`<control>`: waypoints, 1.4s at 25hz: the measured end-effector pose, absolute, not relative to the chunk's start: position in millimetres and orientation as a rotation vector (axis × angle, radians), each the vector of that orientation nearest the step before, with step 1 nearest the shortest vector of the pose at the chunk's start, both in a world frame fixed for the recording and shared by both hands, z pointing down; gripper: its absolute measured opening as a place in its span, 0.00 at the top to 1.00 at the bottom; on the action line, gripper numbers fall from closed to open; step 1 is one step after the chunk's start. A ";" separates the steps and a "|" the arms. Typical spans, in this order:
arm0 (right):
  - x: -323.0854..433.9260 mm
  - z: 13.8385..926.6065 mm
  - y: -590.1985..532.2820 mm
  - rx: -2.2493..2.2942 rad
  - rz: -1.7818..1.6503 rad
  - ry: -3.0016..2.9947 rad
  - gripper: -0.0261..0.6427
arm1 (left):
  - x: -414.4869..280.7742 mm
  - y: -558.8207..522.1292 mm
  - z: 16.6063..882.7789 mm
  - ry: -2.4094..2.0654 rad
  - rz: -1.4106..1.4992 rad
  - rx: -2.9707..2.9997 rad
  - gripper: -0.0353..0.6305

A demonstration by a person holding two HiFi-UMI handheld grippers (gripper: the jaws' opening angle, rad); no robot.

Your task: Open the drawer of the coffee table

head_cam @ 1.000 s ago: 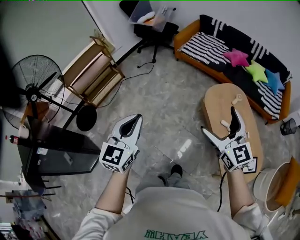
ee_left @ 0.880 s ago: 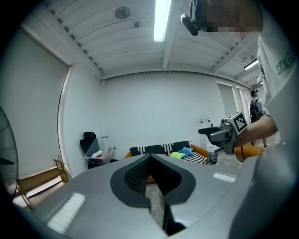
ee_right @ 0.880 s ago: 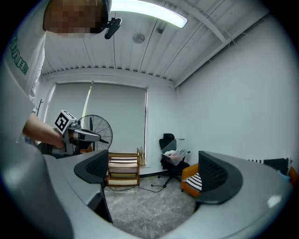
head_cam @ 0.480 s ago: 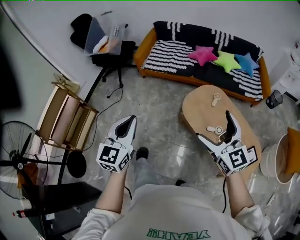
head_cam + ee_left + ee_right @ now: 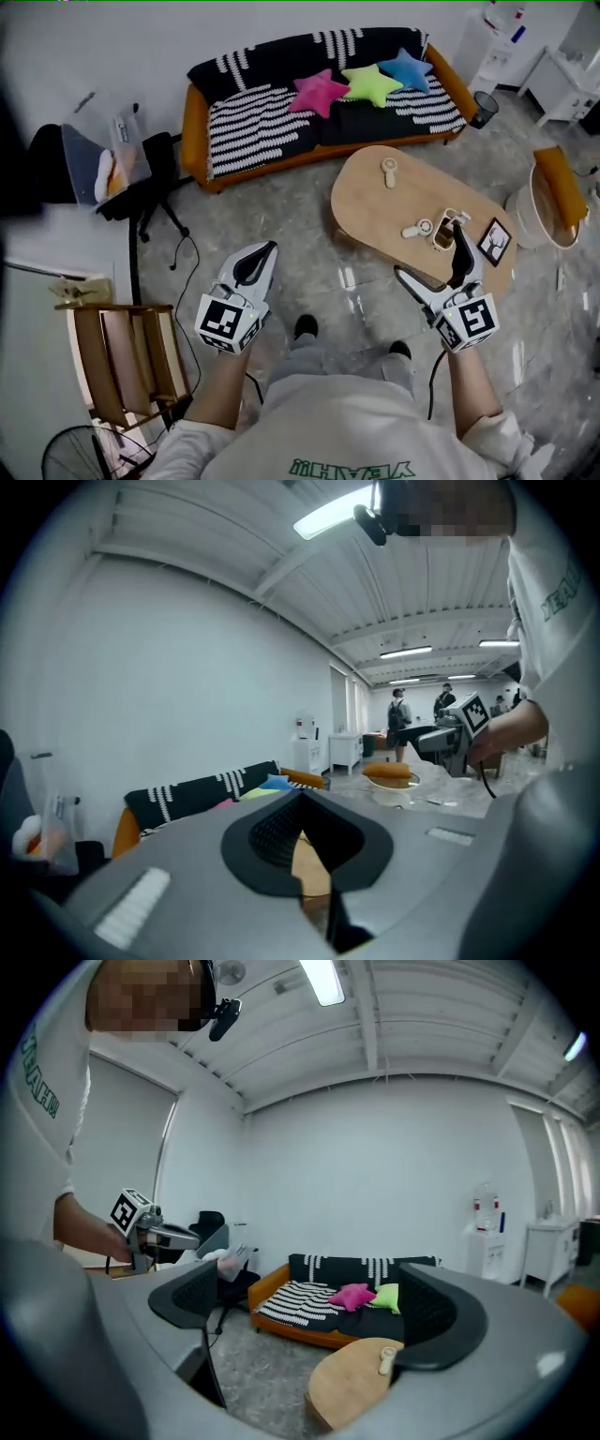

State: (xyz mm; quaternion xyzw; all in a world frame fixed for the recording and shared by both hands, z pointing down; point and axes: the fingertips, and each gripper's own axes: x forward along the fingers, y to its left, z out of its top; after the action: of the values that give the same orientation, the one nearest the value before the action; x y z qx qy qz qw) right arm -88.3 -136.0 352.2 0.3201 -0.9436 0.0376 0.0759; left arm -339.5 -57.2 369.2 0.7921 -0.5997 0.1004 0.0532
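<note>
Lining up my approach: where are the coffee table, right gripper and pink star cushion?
coffee table (image 5: 367, 202): head view, bare wooden top.
right gripper (image 5: 430, 251): head view, midway between its open fingertips.
pink star cushion (image 5: 317, 93): head view, its centre.

A living room: striped sofa (image 5: 253, 112), star cushions (image 5: 366, 82), coffee table (image 5: 375, 211).

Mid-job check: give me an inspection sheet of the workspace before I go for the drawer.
Surface: oval wooden coffee table, top mostly bare; grey marble floor.
Job's things: drawer not visible in any view.
Clutter: small white items and a black picture frame on the table.
Grippers: left gripper shut, empty, over the floor; right gripper open, empty, aimed at the table.
Cables: black cable trails from the right gripper; another lies by the black office chair.
Surroundings: orange sofa with striped cover, three star cushions, wooden rack.
</note>
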 end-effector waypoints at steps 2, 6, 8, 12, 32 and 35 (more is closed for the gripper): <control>-88.8 349.9 -126.8 1.064 0.142 -2.785 0.08 | -340.5 -71.0 371.5 -1.709 0.323 2.491 0.95; -68.2 359.5 -107.8 1.204 0.217 -2.708 0.08 | -321.8 -99.8 376.2 -1.554 0.315 2.601 0.95; -50.0 369.6 -98.1 1.250 0.258 -2.673 0.08 | -306.1 -112.2 378.3 -1.508 0.313 2.632 0.95; -12.2 388.9 -80.8 1.299 0.301 -2.631 0.08 | -271.9 -131.0 380.3 -1.461 0.311 2.653 0.95; 52.0 491.3 -78.4 1.441 0.473 -2.530 0.08 | -182.6 -136.5 392.8 -1.257 0.338 2.733 0.95; 49.4 528.0 -79.4 1.454 0.515 -2.507 0.08 | -184.0 -140.7 407.3 -1.249 0.329 2.759 0.95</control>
State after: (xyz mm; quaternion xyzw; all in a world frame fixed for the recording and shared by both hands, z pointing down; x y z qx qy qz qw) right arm 49.4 -79.4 528.0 0.4916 -0.8475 0.1743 0.0988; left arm -184.0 -140.7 407.3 0.9046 -0.4096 0.1080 0.0476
